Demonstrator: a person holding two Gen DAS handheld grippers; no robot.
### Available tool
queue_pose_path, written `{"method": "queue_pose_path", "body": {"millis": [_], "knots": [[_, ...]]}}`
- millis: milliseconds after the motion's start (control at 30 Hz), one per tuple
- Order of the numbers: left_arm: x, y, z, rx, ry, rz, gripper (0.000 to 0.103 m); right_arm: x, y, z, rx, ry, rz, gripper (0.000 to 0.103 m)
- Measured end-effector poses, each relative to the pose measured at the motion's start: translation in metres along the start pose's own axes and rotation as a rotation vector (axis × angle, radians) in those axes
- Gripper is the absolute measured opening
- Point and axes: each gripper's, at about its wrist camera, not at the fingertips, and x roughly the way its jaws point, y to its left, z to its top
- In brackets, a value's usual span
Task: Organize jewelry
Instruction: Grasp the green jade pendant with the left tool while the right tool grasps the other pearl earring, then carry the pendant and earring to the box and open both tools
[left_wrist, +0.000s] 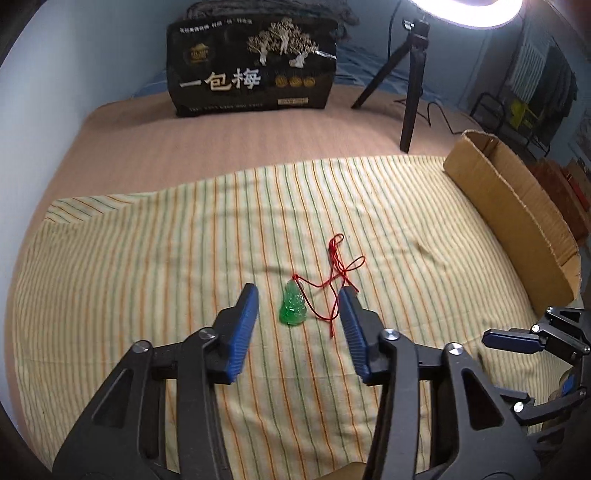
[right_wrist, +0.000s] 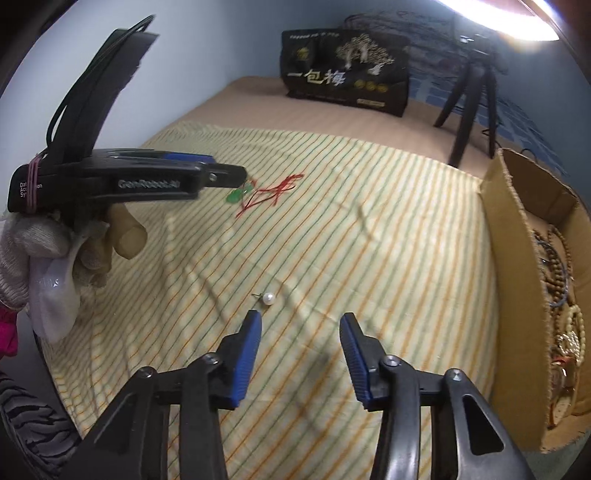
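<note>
Both hand-held grippers, left (left_wrist: 299, 295) and right (right_wrist: 301, 319), spread empty; cardboard box (right_wrist: 513, 258) holds bead strands (right_wrist: 557, 258).

Pale blue wall (left_wrist: 92, 55) behind a tan-covered surface (left_wrist: 184, 140), with a bright ring light (left_wrist: 469, 13) on a black tripod (left_wrist: 410, 85)

Right gripper (right_wrist: 300, 320) with the blue ribbed pads is tilted down over the yellow striped cloth (right_wrist: 369, 258), jaws apart with nothing between them. A small white pearl earring (right_wrist: 268, 298) lies on the cloth just past the left pad's tip (there's a thin post sticking out of it). Further back, the left gripper (right_wrist: 225, 173), held by a gloved hand (right_wrist: 55, 243), hangs over a green pendant on a red cord (right_wrist: 258, 194). At the right edge stands a brown cardboard box (right_wrist: 517, 258) with wooden bead strings (right_wrist: 557, 258) piled inside.
</note>
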Motion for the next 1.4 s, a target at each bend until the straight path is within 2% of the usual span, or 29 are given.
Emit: {"method": "queue_pose_path", "body": {"millis": [100, 267, 533, 633, 767, 833, 1067, 1400], "knots": [[0.004, 0.001, 0.001, -0.008, 0.001, -0.003, 0.045, 0.007, 0.004, 0.003, -0.01, 0.007, 0.014, 0.04], [0.01, 0.005, 0.001, -0.021, 0.005, -0.009, 0.045, 0.012, 0.011, 0.008, -0.033, 0.009, 0.018, 0.039], [0.02, 0.006, -0.002, -0.013, 0.016, -0.019, 0.037, 0.025, 0.017, 0.014, -0.055, 0.019, 0.012, 0.033], [0.022, 0.003, 0.0, -0.007, 0.014, -0.022, 0.029, 0.027, 0.019, 0.016, -0.062, 0.021, 0.008, 0.028], [0.025, -0.005, 0.0, 0.014, 0.005, -0.016, 0.015, 0.028, 0.02, 0.017, -0.064, 0.021, 0.016, 0.013], [0.024, -0.007, 0.0, 0.023, 0.002, -0.011, 0.014, 0.028, 0.021, 0.017, -0.064, 0.02, 0.02, 0.008], [0.016, -0.002, 0.003, 0.003, -0.014, -0.011, 0.014, 0.02, 0.018, 0.015, -0.051, 0.006, 0.029, 0.008], [-0.018, -0.006, 0.013, 0.007, -0.08, -0.002, 0.014, -0.009, 0.013, 0.016, -0.028, -0.044, 0.027, 0.008]]}}
